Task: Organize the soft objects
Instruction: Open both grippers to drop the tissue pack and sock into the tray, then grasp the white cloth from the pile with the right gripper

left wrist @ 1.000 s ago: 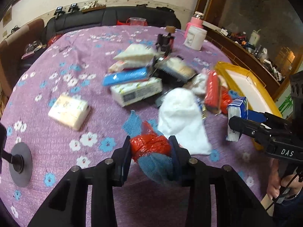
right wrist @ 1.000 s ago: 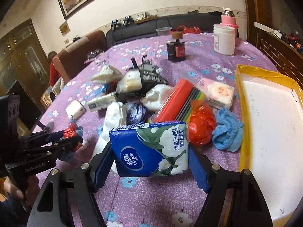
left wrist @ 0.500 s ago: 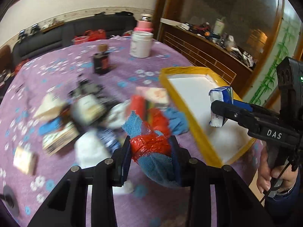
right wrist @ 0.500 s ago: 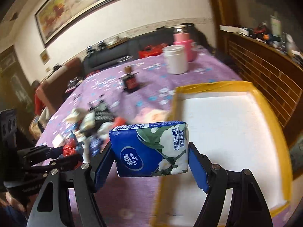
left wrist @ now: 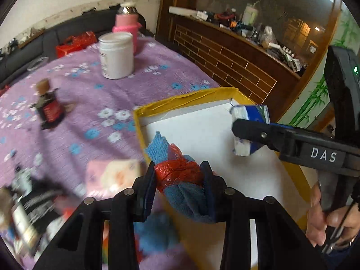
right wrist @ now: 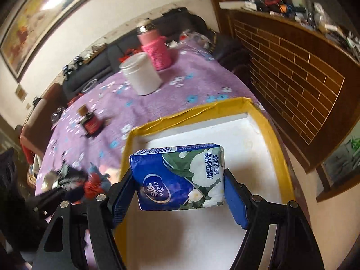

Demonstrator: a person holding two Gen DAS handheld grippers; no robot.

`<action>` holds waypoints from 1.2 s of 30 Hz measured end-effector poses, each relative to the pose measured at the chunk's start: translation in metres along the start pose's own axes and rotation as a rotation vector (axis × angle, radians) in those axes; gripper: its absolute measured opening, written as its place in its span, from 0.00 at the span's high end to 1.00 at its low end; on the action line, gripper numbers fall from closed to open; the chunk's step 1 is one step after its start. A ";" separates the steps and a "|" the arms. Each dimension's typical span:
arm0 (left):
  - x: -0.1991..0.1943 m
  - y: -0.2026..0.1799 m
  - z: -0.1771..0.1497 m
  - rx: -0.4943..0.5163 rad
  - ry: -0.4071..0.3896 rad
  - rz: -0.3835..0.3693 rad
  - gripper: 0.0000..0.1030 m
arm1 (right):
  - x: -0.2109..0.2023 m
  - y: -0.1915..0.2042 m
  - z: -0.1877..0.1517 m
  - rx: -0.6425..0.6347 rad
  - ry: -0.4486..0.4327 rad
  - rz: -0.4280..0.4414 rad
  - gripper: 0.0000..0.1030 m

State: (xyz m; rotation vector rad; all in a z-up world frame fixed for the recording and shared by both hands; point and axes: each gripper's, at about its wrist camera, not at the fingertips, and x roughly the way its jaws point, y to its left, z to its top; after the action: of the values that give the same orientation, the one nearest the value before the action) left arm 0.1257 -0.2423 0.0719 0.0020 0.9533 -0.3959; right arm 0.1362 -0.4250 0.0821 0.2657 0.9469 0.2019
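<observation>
My left gripper [left wrist: 178, 180] is shut on a bundle of red plastic bag and blue cloth [left wrist: 180, 175] and holds it above the near left rim of the yellow-edged white tray [left wrist: 202, 130]. My right gripper [right wrist: 180, 184] is shut on a blue Vinda tissue pack [right wrist: 177, 177] and holds it over the tray [right wrist: 258, 148]. In the left wrist view the pack [left wrist: 249, 121] hangs over the tray's right part. In the right wrist view the left gripper's bundle [right wrist: 93, 180] shows blurred at the left.
On the purple flowered tablecloth [left wrist: 90, 94] stand a white jar [left wrist: 117, 56], a pink flask [left wrist: 126, 22] and a small dark bottle [left wrist: 48, 108]. A pink-white pack [left wrist: 112, 175] and a blurred heap lie at the lower left. A brick-patterned wooden counter [right wrist: 292, 67] runs right of the table.
Both grippers have swung right from the heap to the tray, each still holding its load. The tissue pack has moved further over the tray; the bundle has reached the tray's rim.
</observation>
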 end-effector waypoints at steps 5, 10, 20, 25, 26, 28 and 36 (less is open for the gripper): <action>0.049 -0.005 0.021 0.000 0.065 0.025 0.64 | 0.043 -0.010 0.027 0.032 0.070 -0.019 0.24; 0.071 -0.001 0.026 -0.026 0.079 0.027 0.62 | 0.065 -0.014 0.037 0.037 0.087 -0.046 0.23; 0.063 -0.011 0.027 0.007 0.052 0.021 0.31 | 0.065 -0.020 0.041 0.037 0.083 -0.035 0.22; 0.034 -0.009 0.020 -0.007 0.007 0.018 0.31 | 0.025 -0.010 0.025 0.000 -0.002 -0.036 0.22; 0.023 -0.009 0.016 -0.006 -0.014 0.021 0.31 | 0.013 -0.006 0.020 -0.013 -0.027 -0.035 0.22; 0.004 -0.009 0.008 -0.004 -0.051 0.028 0.31 | -0.013 0.003 0.005 -0.035 -0.107 -0.008 0.22; -0.067 0.000 -0.057 0.008 -0.127 0.053 0.26 | -0.076 0.050 -0.060 -0.101 -0.253 0.087 0.20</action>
State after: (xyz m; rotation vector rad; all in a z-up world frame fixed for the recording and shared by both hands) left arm 0.0461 -0.2105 0.0912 0.0097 0.8247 -0.3471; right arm 0.0411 -0.3908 0.1226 0.2329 0.6729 0.2882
